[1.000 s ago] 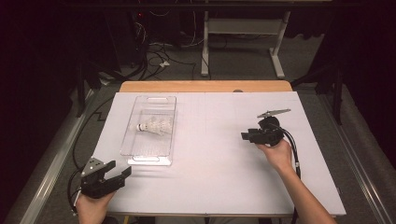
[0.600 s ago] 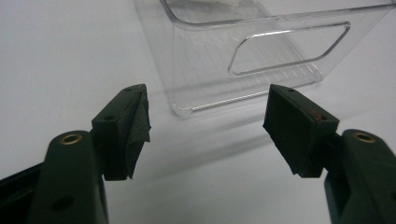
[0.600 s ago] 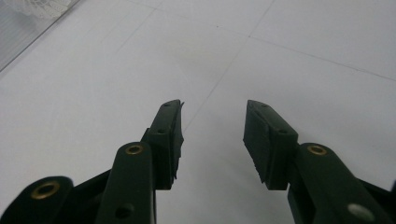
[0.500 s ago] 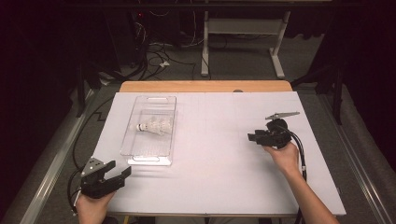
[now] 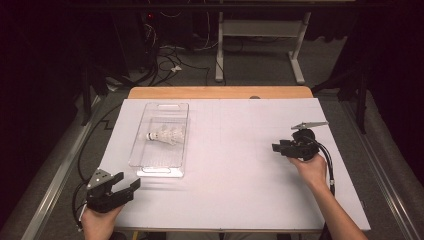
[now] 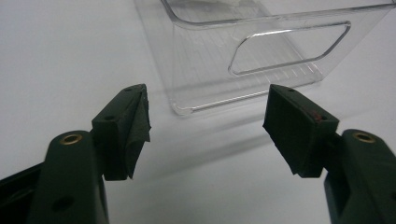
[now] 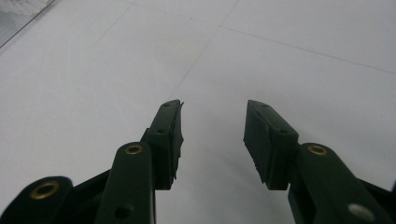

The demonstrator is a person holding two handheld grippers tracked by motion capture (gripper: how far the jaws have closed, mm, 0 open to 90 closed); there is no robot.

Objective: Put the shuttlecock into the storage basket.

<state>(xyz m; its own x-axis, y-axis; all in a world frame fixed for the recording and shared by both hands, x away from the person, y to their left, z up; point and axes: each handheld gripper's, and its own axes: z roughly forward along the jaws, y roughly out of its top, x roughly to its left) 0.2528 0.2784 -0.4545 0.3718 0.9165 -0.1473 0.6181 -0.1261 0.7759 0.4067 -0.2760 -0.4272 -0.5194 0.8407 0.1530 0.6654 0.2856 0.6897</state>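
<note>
A clear plastic tray (image 5: 150,165) lies on the left half of the white table, and a white shuttlecock (image 5: 165,135) rests on its side inside it. My left gripper (image 5: 127,184) sits low at the front left corner, open and empty, its jaws aimed at the tray's near handle end (image 6: 289,46). My right gripper (image 5: 276,148) hovers over the right side of the table, pointing left. Its jaws (image 7: 212,140) stand partly apart with only bare table between them.
The white table sheet (image 5: 235,165) covers a wooden top whose far edge (image 5: 220,92) shows. Cables and desk legs (image 5: 218,50) crowd the dark floor beyond. A metal rail (image 5: 55,180) runs along the left side.
My right gripper has drifted to the right, farther from the tray. The left gripper, the tray and the shuttlecock have stayed put.
</note>
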